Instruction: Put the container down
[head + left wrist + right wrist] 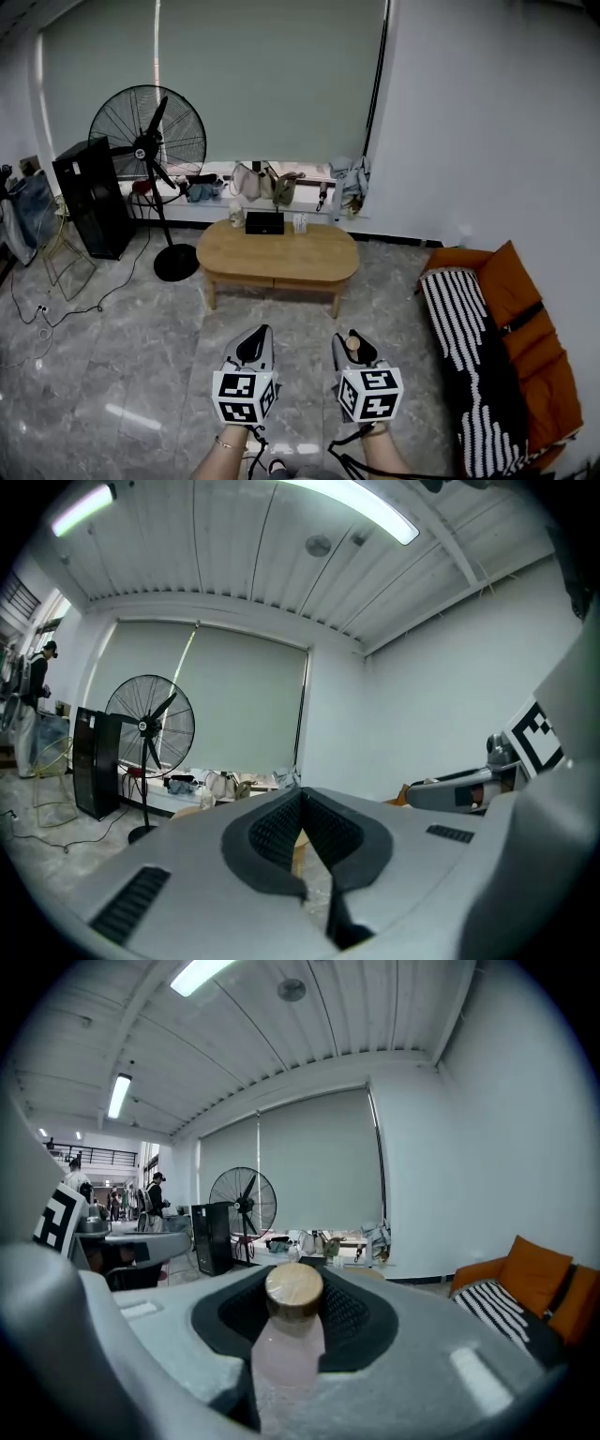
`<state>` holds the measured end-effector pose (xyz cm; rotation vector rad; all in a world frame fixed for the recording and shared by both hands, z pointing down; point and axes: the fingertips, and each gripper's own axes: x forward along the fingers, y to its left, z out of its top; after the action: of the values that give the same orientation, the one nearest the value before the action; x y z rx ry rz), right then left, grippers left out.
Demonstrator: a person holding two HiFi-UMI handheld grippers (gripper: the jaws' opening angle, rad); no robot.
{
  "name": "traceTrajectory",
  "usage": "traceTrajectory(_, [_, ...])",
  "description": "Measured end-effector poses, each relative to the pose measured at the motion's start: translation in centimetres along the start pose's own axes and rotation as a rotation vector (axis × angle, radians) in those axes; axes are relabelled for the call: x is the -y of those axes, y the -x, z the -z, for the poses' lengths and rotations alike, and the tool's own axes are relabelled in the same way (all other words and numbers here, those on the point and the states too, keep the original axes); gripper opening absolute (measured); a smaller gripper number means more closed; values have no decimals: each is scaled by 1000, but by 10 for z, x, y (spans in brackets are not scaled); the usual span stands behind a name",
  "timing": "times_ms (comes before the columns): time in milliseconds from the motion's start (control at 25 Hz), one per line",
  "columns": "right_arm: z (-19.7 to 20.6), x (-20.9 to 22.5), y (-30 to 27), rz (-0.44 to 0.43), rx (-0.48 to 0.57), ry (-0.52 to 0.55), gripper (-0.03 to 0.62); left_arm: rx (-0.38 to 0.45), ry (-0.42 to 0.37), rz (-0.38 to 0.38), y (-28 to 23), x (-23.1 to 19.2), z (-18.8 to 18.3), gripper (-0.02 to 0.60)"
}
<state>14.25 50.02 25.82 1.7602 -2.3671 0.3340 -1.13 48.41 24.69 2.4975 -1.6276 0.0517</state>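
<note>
The container [289, 1340] is a pale pink translucent bottle with a round wooden lid [293, 1287]. It stands upright between the jaws of my right gripper [294, 1290], which is shut on it. In the head view only the lid [352, 343] shows, inside my right gripper [354, 345], low in the picture and over the floor. Beside it on the left, my left gripper [255, 341] has its jaws together with nothing between them; its own view shows the pads meeting at my left gripper's tip [302, 799]. Both are held short of the oval wooden coffee table [281, 257].
A black box [264, 222] and a small clear glass [300, 223] stand at the table's far edge. A standing fan [148, 141] and a black cabinet [92, 197] are at the left. An orange sofa [530, 328] with a striped blanket [473, 347] lines the right wall.
</note>
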Motion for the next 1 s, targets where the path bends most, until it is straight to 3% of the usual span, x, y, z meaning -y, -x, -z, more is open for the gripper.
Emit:
traceTrajectory(440, [6,-17,-21,1,-26,-8,130,-35,20,-10,-2,-31,14,-6])
traceTrajectory(1000, [-17,19,-94,14,-27,9,130,-32,13,-31,-73,-63,2,-6])
